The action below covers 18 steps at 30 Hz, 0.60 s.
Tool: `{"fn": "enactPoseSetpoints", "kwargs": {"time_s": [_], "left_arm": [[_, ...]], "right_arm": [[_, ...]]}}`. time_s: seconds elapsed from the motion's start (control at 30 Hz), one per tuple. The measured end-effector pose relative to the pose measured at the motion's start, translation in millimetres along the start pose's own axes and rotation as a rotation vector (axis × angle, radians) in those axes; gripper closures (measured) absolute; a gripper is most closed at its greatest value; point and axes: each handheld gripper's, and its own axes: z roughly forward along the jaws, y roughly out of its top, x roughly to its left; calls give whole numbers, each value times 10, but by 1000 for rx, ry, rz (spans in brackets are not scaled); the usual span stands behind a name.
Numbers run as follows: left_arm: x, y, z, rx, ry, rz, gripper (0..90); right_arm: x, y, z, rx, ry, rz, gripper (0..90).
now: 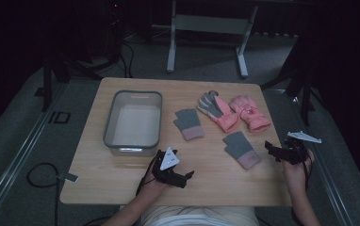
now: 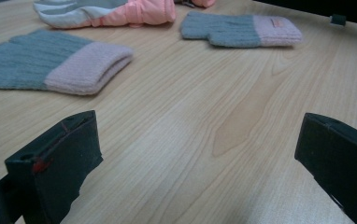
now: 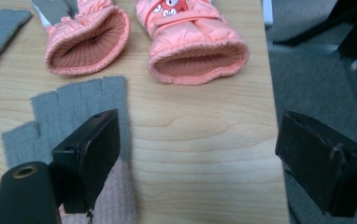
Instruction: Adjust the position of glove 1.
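Two grey knit gloves with pink cuffs lie flat on the wooden table (image 1: 121,176): one near the middle (image 1: 189,124) (image 2: 50,63), one further right (image 1: 242,149) (image 2: 239,30) (image 3: 81,107). Behind them lie two pink padded gloves, one grey palm up (image 1: 218,110) (image 3: 88,39) (image 2: 116,11), one with a cartoon print (image 1: 249,113) (image 3: 195,44). My left gripper (image 1: 186,179) (image 2: 199,123) is low over bare wood at the front, open and pointing right. My right gripper (image 1: 270,151) (image 3: 200,119) hovers open at the table's right edge, its left jaw over the right-hand grey glove.
A grey-rimmed plastic bin (image 1: 108,123) stands on the left half of the table, nothing visible inside. The table's right edge (image 3: 269,116) drops to grey carpet. A white desk frame (image 1: 206,28) stands beyond the far edge. A cable (image 1: 41,176) lies on the floor at left.
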Motion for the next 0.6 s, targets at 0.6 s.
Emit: {"fn": "enactPoseSetpoints", "kwargs": {"time_s": [0.6], "left_arm": [[2,-2,-2,3,-13,-5,0]], "right_arm": [[362,499,85,-83,61,-54,112]]}}
